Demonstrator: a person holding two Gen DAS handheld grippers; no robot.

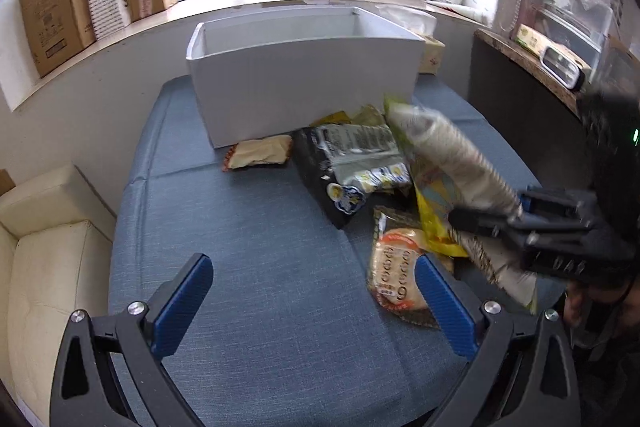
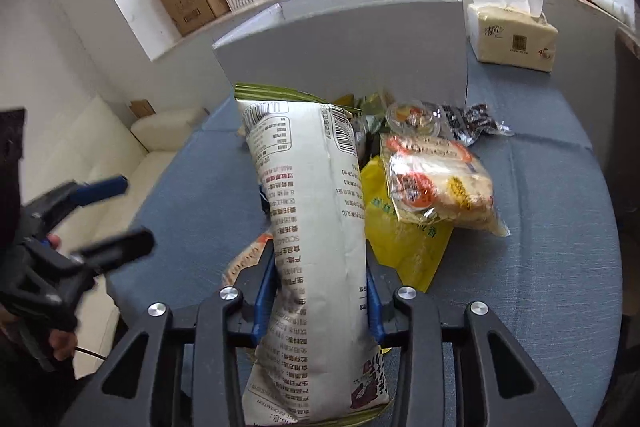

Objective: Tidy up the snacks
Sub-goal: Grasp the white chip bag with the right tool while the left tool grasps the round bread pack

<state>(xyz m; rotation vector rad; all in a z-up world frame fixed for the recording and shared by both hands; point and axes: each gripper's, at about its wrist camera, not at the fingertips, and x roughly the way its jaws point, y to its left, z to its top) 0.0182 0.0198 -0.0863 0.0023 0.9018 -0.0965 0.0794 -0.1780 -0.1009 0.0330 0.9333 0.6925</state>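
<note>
The right gripper [image 2: 320,291] is clenched across a long white snack bag [image 2: 312,227] whose long axis points far toward the white box [image 2: 340,43]; the left gripper [image 1: 316,303] hangs released over bare cloth, the snack pile [image 1: 360,163] to its right

Long white snack bag [image 2: 312,227] clamped, above snack pile [image 2: 424,179].

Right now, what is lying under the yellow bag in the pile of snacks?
The yellow bag lies mostly on the blue cloth. A clear packet of cakes rests on its far part. What is beneath that covered part, or beneath the bag's middle, cannot be seen.
</note>
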